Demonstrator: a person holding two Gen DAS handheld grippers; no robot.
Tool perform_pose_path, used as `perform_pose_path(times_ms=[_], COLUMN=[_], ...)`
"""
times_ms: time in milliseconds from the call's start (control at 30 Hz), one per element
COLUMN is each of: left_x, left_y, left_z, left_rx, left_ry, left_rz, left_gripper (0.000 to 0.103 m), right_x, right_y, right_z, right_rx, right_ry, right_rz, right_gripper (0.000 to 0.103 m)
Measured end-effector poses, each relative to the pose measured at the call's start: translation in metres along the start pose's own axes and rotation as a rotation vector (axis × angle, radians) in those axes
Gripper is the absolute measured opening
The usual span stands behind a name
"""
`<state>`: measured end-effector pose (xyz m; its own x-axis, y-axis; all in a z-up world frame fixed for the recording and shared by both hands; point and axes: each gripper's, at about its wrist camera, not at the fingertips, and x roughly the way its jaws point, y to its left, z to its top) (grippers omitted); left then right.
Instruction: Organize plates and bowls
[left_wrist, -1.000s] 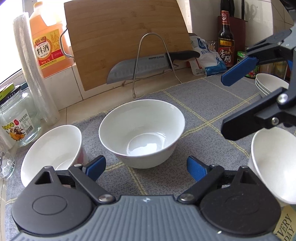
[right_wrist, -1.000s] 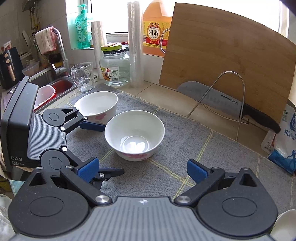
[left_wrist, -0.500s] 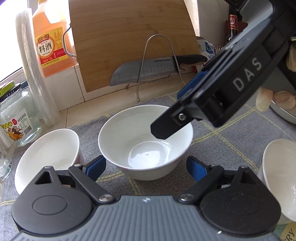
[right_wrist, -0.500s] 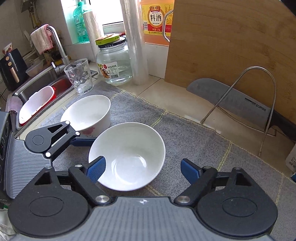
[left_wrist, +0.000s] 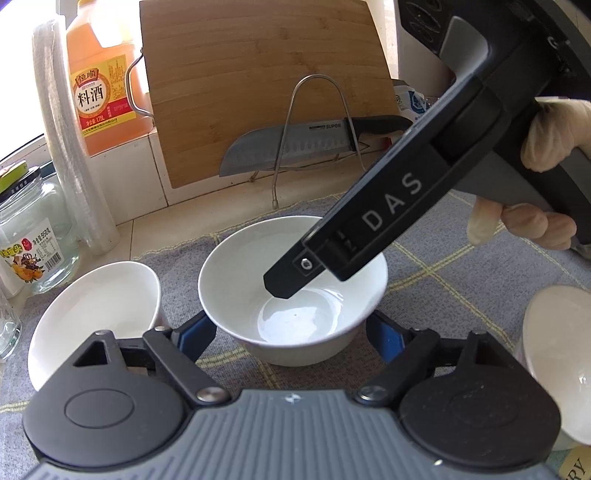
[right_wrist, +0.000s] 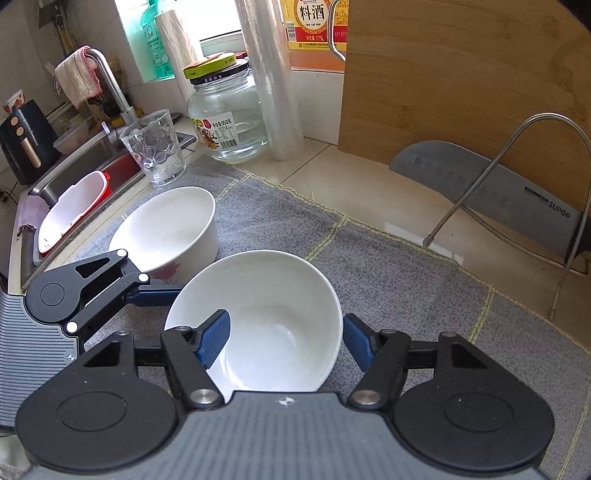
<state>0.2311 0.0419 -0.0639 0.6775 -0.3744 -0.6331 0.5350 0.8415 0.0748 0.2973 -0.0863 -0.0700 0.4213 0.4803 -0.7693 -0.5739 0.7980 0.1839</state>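
The left gripper (left_wrist: 291, 334) has a ribbed grey body, 2 round black discs, black linkage arms with silver screws, and blue finger pads (left_wrist: 197, 332). The right gripper (right_wrist: 286, 338) is built the same; its black side reads "DAS" in pale letters. The hand (left_wrist: 546, 177) gripping its handle wears a cream glove.

Left gripper (left_wrist: 291, 334) is sitting wide open around the white bowl (left_wrist: 293, 291), right gripper's finger (left_wrist: 291, 277) dipping into it.
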Motion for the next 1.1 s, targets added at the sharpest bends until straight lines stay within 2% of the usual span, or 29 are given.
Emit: perform_pose_path(times_ms=[600, 900, 1100], left_x=[-0.01, -0.037, -0.059], left_y=[-0.001, -0.011, -0.021], left_z=[0.011, 0.021, 0.024], left_rx=[0.031, 0.072, 0.083], left_ry=[0.021, 0.024, 0.014], left_rz=[-0.031, -0.07, -0.123], left_gripper=[0.087, 0.087, 0.087], right_x=[-0.01, -0.045, -0.071], right_y=[0.004, 0.019, 0.031], right_z=[-0.003, -0.012, -0.026], right_rx=[0.042, 0.071, 0.094], right_ry=[-0.002, -0.022, -0.042], right_rz=[-0.005, -0.017, -0.044], right_gripper=[0.068, 0.068, 0.068])
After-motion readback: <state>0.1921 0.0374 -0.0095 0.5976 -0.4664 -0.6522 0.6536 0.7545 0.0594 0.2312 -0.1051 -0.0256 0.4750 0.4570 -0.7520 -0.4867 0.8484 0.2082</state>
